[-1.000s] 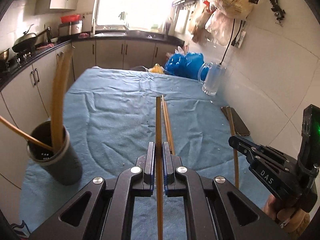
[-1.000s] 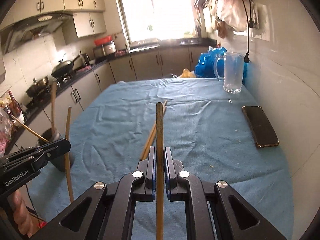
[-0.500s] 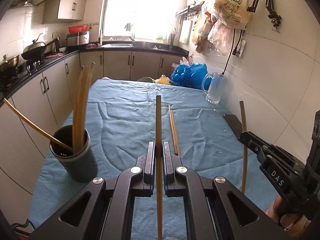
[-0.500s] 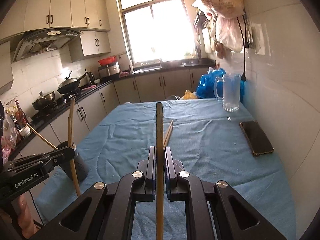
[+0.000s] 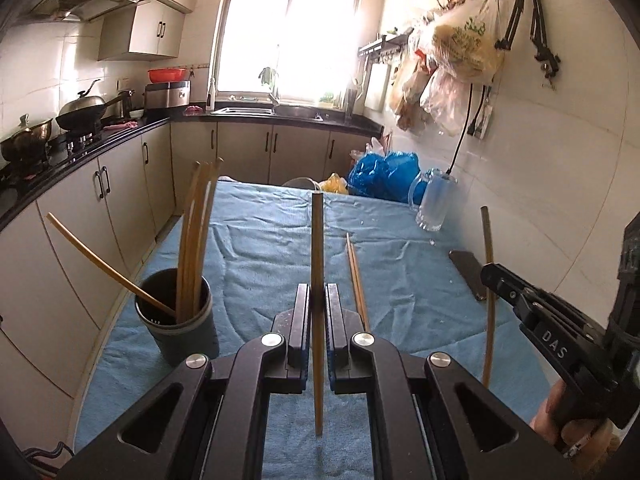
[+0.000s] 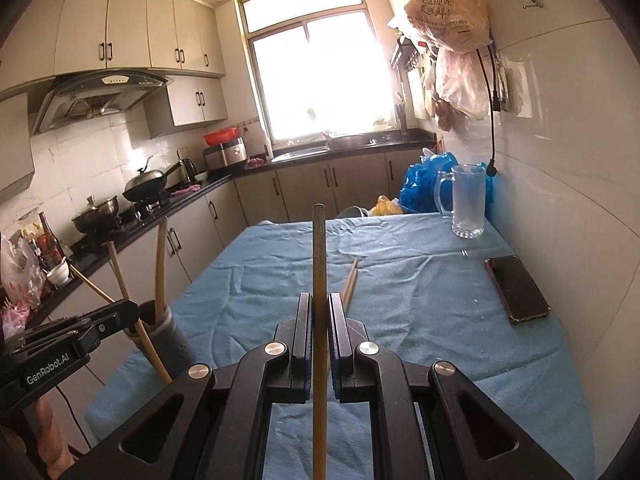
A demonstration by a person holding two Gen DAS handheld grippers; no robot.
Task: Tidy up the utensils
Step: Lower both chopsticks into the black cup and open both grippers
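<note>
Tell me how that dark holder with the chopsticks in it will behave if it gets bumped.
The holder may tip: it stands tall and narrow near the cloth's edge. Its long chopsticks lean well above the rim, probably adding top weight. One slants far outward and could catch a passing gripper.

The dark cup (image 6: 168, 340) is standing partly hidden behind the left gripper (image 6: 132, 310) near the table's (image 6: 440, 340) left edge. The hand (image 5: 576, 432) bearing the right gripper (image 5: 486, 272) is being cut off at the picture's lower right corner.
</note>
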